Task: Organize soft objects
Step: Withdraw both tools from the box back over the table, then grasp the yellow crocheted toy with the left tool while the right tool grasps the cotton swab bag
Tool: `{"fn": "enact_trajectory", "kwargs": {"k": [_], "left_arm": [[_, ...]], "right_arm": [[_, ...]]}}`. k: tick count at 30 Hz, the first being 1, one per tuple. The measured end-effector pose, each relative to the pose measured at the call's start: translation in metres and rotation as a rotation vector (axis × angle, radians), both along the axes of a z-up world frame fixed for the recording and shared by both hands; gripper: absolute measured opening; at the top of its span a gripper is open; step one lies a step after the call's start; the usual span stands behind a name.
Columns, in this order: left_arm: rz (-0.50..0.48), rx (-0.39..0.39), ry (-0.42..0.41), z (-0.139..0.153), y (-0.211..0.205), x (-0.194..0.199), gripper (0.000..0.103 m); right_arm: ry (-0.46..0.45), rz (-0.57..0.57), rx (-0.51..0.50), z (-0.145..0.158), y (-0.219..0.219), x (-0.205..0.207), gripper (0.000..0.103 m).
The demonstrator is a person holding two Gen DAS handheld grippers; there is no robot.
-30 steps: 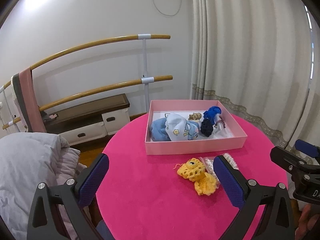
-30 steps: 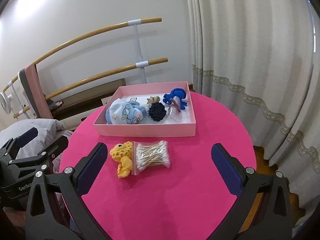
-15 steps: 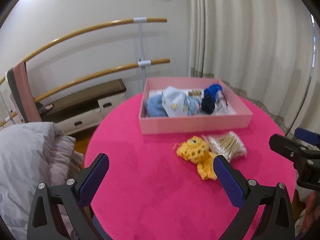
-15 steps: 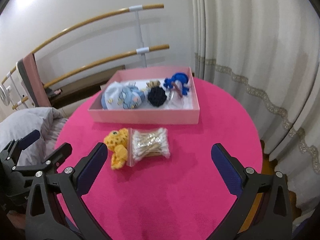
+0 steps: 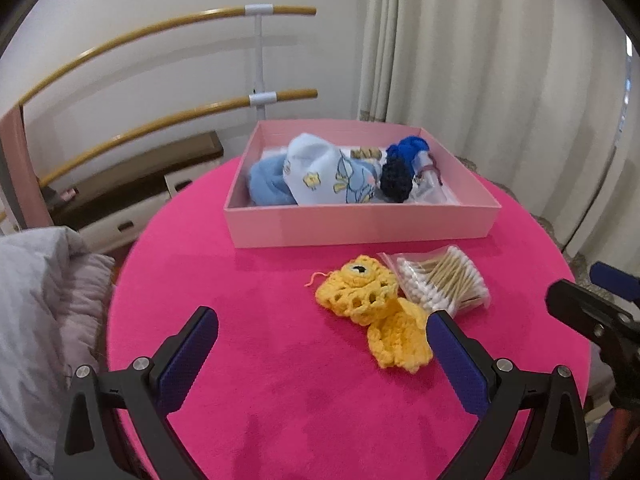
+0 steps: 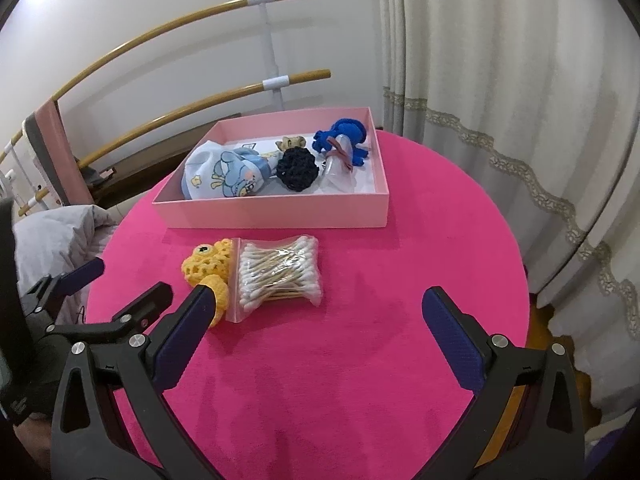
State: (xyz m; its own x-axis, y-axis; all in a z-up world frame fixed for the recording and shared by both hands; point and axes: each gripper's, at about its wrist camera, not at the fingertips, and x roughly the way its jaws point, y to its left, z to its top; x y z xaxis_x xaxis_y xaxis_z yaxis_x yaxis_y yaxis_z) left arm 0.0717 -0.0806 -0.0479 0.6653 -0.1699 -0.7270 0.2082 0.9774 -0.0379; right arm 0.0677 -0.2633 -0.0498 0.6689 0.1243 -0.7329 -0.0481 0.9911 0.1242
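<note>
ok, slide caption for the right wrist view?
Open right claw above pink table, yellow crochet toy and cotton swab bag before the pink box.

A lived-in room at home — round table [image 6: 360, 360] under a pink cloth as the landmark. Behind it, cream curtains [image 6: 500, 80] with a lace band; left of those, wooden wall rails [image 5: 160, 28] over a low drawer cabinet [image 5: 132, 196]. Left of table — grey bedding [image 5: 36, 304].
</note>
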Motion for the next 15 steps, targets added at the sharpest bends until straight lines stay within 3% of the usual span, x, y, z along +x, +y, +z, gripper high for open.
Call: {"fn": "enact_trajectory", "kwargs": {"k": [15], "left_arm": [[-0.011,0.031,0.095,-0.052,-0.021,0.077,0.102]], "right_arm": [[0.058,0.009,0.013,-0.024,-0.006,0.030,0.103]]}}
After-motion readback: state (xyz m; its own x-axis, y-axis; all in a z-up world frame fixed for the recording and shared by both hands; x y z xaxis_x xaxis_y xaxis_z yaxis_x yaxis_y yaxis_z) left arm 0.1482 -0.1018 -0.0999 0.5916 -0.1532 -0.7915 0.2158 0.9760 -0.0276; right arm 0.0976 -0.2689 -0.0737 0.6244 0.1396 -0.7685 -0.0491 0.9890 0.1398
